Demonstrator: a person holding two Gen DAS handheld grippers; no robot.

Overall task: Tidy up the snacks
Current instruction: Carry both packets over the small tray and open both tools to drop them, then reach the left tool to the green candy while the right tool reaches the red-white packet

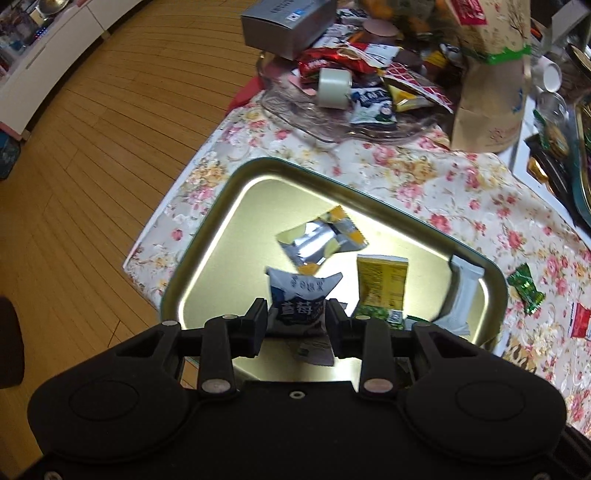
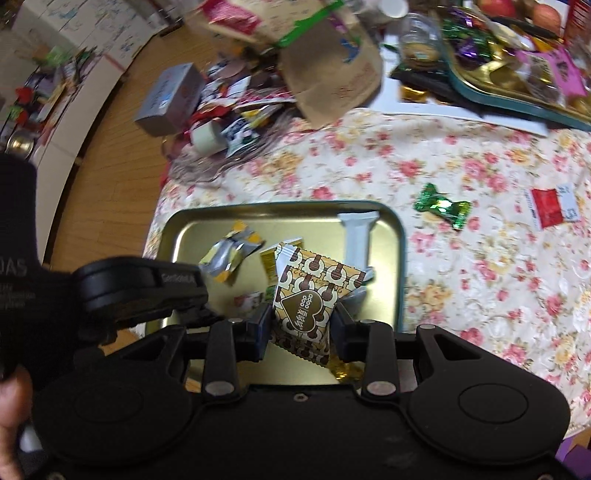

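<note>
Nearest the left wrist lens, black two-finger left gripper (image 1: 297, 325) pinched on a white-and-navy blueberry snack packet (image 1: 300, 300), jaws fairly wide and pressed to the packet's sides, held above the near end of a shallow gold metal tray with a dark green rim (image 1: 207, 236). Nearest the right wrist lens, black two-finger right gripper (image 2: 301, 325) clamped on a brown-and-white patterned biscuit packet with a heart emblem (image 2: 312, 301), also over the tray (image 2: 400, 236), close beside the left gripper (image 2: 147, 291). Lying in the tray: a crumpled silver-and-yellow wrapper (image 1: 321, 242), a yellow-and-green sachet (image 1: 382, 286), a long white bar wrapper (image 1: 460, 295) against the far-right corner. Outside the tray on the floral tablecloth (image 1: 424, 177): a green twist-wrapped candy (image 1: 524, 290) and a red-and-white sachet (image 1: 580, 319), just beside each other. Farther off, a clear glass dish (image 1: 314, 118) heaped with mixed snacks, a pale tape roll (image 1: 334, 86) on top, a grey box (image 1: 284, 26) and a brown paper bag (image 1: 491, 85) alongside.
</note>
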